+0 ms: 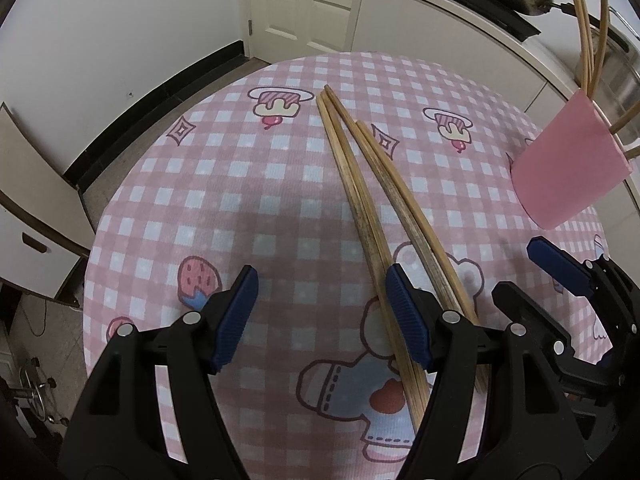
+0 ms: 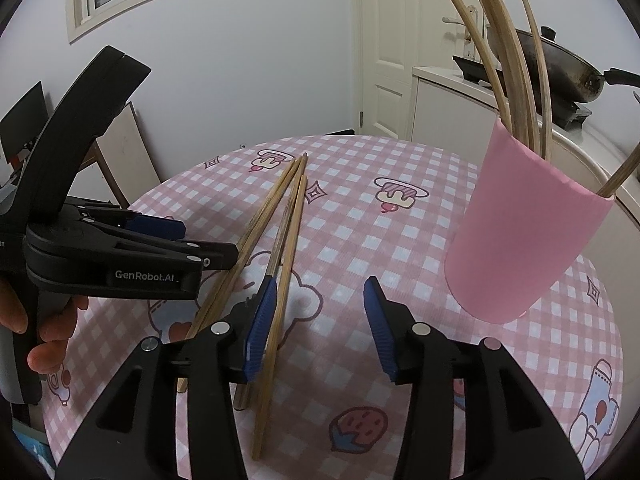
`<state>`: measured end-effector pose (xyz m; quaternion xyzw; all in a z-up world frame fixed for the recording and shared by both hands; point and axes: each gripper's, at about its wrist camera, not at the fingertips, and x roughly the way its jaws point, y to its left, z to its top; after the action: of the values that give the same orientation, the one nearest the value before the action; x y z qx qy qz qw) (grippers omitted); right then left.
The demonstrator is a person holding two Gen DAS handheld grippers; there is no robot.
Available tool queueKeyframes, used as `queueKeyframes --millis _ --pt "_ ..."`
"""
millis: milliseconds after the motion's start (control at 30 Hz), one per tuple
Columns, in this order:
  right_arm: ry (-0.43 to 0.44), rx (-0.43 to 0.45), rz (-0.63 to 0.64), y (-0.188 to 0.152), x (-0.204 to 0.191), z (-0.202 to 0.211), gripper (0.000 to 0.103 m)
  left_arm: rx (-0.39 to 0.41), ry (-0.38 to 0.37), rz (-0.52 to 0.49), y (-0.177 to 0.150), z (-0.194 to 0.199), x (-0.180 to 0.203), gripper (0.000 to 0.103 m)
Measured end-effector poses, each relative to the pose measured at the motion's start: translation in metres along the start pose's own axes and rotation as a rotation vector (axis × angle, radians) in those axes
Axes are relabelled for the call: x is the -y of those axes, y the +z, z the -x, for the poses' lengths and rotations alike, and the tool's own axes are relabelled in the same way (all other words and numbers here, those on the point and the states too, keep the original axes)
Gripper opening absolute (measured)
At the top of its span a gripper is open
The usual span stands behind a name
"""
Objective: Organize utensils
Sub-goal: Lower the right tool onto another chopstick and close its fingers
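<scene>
In the left wrist view, the left gripper (image 1: 322,314) is spread wide with nothing between its blue pads (image 1: 236,320), hovering low over the pink checked tablecloth (image 1: 240,184); the loose chopsticks (image 1: 360,200) lie on the cloth, passing under its right finger. The pink cup (image 1: 568,168) with more chopsticks stands at far right. In the right wrist view, the right gripper (image 2: 320,328) is likewise released and empty, angled down over the table, its left pad (image 2: 262,328) just over the loose chopsticks (image 2: 280,248). The pink cup (image 2: 524,232) stands right of it.
</scene>
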<state>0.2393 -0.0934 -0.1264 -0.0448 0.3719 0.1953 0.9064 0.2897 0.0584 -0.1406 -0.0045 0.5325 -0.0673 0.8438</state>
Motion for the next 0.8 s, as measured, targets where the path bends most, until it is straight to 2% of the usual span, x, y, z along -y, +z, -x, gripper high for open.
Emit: queueKeyframes --millis 333,633,733,800 --pt "0.009 -0.01 0.017 0.0 -0.003 -0.002 0.046 -0.012 0.051 0.034 -0.002 0.0 0.002 0.07" --pt "0.002 -0.081 0.057 -0.002 -0.004 -0.016 0.046 -0.038 0.069 0.02 0.004 -0.006 0.009 0.072" --pt "-0.016 -0.09 0.08 0.0 -0.005 -0.019 0.046 -0.034 0.113 -0.012 0.006 -0.011 0.017 0.069" --pt "-0.023 -0.099 0.085 0.003 -0.004 -0.023 0.046 -0.033 0.1 -0.009 0.009 -0.011 0.018 0.063"
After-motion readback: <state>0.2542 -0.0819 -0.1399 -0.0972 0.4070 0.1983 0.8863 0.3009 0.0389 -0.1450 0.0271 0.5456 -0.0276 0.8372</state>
